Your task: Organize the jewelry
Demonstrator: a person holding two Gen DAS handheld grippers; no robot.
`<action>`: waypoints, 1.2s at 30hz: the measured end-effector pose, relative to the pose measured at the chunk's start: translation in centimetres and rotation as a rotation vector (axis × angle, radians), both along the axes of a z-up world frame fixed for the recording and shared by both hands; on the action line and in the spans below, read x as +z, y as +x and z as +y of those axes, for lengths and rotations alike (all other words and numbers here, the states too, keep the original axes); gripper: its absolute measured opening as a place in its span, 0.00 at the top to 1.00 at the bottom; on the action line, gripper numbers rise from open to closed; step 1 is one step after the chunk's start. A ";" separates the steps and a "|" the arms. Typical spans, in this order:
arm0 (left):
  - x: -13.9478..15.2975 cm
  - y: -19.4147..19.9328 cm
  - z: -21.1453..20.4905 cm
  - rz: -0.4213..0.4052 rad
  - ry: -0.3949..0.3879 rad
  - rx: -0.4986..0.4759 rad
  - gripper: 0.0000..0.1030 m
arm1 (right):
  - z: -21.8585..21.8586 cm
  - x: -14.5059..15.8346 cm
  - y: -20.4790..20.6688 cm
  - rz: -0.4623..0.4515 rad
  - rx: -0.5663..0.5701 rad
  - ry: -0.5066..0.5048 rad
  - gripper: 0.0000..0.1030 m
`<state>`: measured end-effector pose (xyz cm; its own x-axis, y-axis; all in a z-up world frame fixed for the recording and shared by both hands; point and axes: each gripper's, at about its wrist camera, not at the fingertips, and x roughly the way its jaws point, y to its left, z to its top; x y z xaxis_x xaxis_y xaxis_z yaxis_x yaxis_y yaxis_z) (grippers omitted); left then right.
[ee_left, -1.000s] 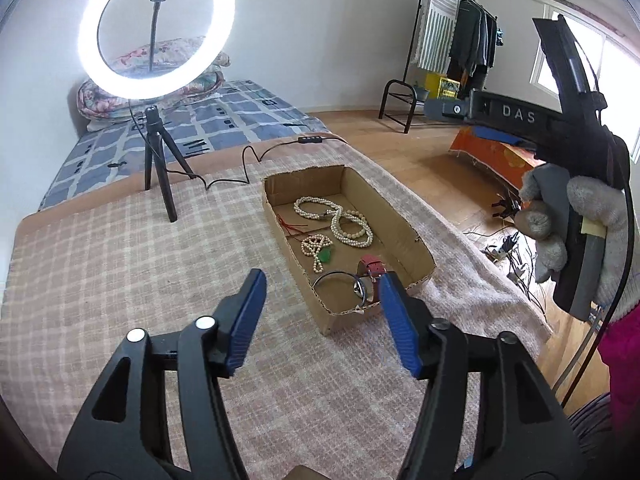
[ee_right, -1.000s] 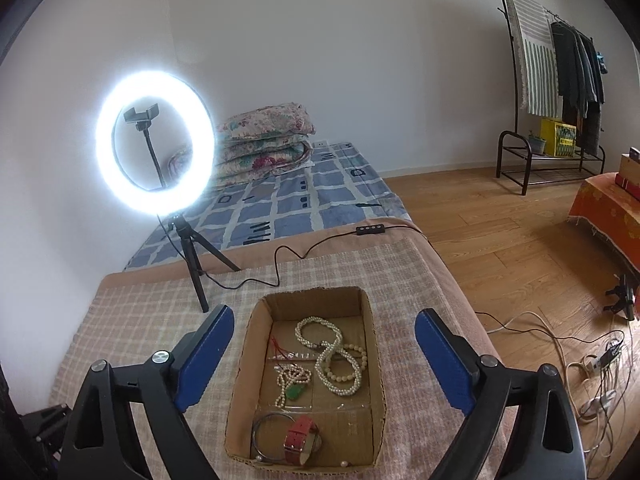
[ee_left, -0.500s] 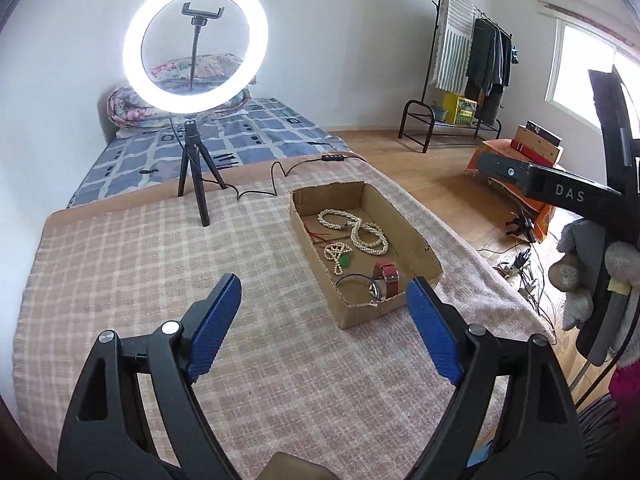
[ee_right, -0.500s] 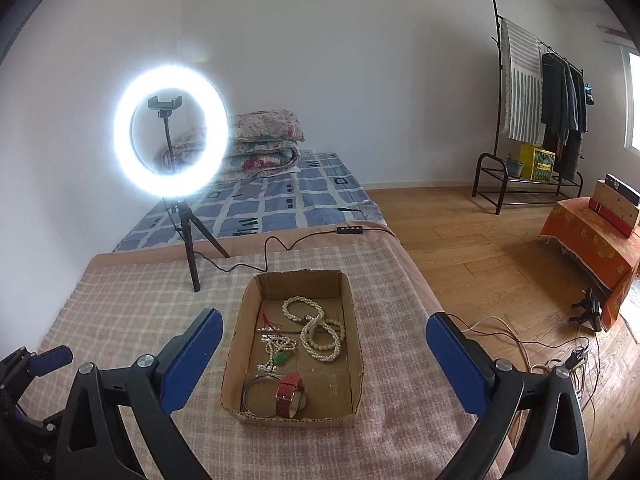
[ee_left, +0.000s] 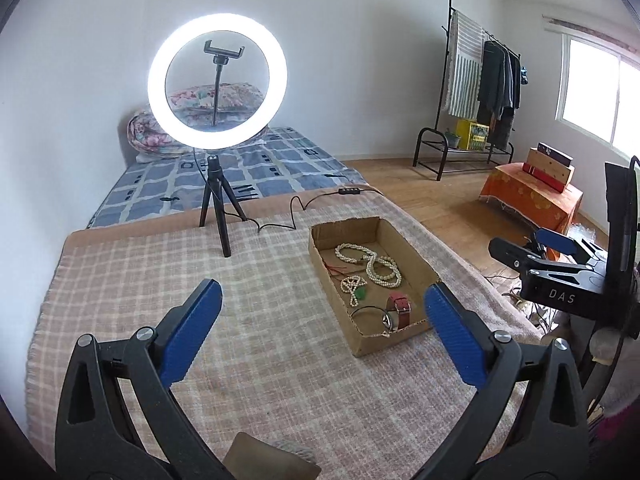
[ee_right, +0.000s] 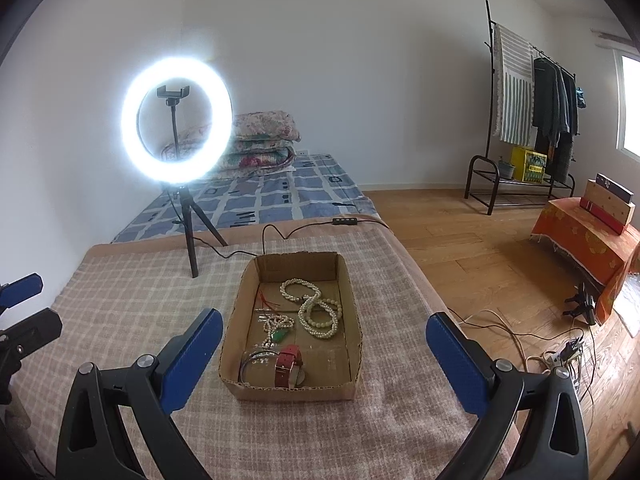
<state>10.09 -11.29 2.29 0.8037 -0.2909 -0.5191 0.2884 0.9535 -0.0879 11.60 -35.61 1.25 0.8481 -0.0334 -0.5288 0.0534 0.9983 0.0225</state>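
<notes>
A shallow cardboard box (ee_right: 348,276) (ee_left: 412,254) lies on the checked blanket. Inside are a long pearl necklace (ee_right: 318,312) (ee_left: 374,266), a small bead strand with a green pendant (ee_right: 279,330) (ee_left: 354,290), a red-strap watch (ee_right: 287,364) (ee_left: 400,308), a dark bangle (ee_right: 250,360) (ee_left: 366,312) and a thin red cord (ee_right: 266,302). My left gripper (ee_left: 322,334) is open and empty, above the blanket left of the box. My right gripper (ee_right: 322,354) is open and empty, raised above the box's near end. It also shows in the left wrist view (ee_left: 536,246).
A lit ring light on a black tripod (ee_right: 178,124) (ee_left: 218,80) stands at the blanket's far side, its cable (ee_right: 280,236) running right. A mattress with folded quilts (ee_right: 260,140) lies behind. A clothes rack (ee_right: 528,92), orange-covered stand (ee_right: 584,236) and floor cables (ee_right: 552,352) are right.
Both grippers have drawn back and up from the box. The left gripper's jaws have opened wider. The jewelry in the box has not moved.
</notes>
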 end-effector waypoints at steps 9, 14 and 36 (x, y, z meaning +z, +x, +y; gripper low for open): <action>-0.1 0.2 -0.4 -0.022 0.045 0.029 0.00 | -0.8 -0.4 0.6 0.004 -0.013 0.039 0.00; -0.2 0.2 -0.4 -0.022 0.056 0.034 0.00 | -0.3 -0.6 0.9 0.013 0.008 0.043 0.00; 0.2 0.0 -0.2 -0.015 0.041 0.029 0.00 | 0.3 -1.5 1.4 0.043 0.022 0.030 0.00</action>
